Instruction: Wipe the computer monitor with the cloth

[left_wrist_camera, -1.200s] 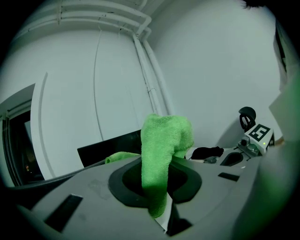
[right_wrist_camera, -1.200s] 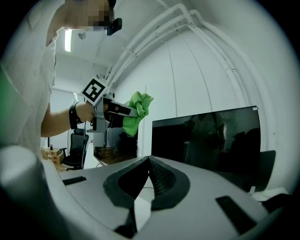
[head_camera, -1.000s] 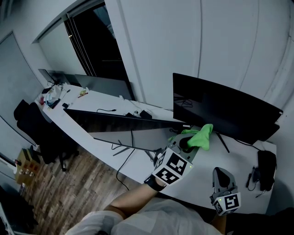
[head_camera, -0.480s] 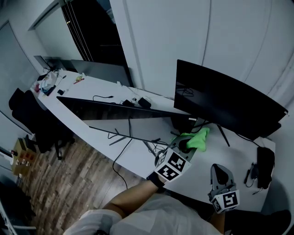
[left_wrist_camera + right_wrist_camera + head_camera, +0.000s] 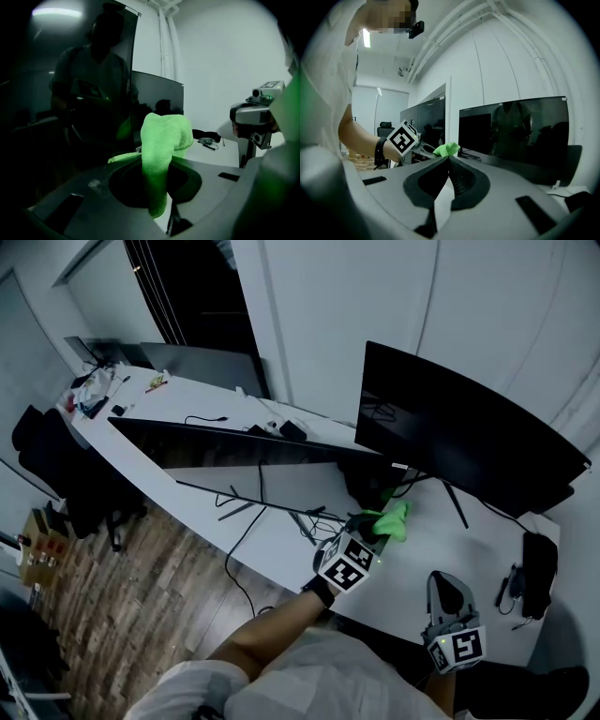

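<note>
The green cloth (image 5: 161, 140) is clamped between the closed jaws of the left gripper (image 5: 371, 531), near the monitor (image 5: 469, 442) (its screen dark). The right gripper (image 5: 449, 159) is held closed and empty over the worktop (image 5: 422, 559).

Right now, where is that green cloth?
In the head view the green cloth is mid-frame, pinched in the jaws of the left gripper, above the white desk before the right-hand monitor.

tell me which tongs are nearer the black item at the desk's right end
Right. The right tongs sit at the desk's front, just left of the black item. The left tongs, holding the cloth, are farther left, near the monitor's left end.
</note>
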`<control>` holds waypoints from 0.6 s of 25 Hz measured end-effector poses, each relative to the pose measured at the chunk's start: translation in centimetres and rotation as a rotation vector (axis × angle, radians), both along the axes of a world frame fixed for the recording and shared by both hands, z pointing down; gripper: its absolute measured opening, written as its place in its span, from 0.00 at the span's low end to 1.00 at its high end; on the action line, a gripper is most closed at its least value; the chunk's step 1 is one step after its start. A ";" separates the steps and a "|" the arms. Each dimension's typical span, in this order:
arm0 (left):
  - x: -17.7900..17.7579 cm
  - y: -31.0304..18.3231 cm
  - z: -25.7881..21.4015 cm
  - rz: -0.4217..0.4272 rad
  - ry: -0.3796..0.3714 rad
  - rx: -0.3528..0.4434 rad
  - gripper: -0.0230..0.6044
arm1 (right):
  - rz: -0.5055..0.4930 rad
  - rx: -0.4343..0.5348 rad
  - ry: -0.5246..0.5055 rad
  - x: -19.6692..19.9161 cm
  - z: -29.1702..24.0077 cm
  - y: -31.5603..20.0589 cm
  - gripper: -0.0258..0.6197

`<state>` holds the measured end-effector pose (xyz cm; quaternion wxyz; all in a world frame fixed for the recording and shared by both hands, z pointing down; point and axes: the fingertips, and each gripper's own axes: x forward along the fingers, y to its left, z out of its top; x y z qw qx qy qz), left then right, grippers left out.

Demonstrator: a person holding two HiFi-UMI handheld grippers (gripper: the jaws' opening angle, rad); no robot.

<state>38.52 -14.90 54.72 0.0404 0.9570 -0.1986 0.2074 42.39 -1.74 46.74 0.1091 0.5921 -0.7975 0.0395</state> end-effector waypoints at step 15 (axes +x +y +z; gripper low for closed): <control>-2.7 -1.0 9.5 0.000 -0.134 -0.111 0.12 | 0.014 -0.023 0.003 -1.0 0.8 0.0 0.04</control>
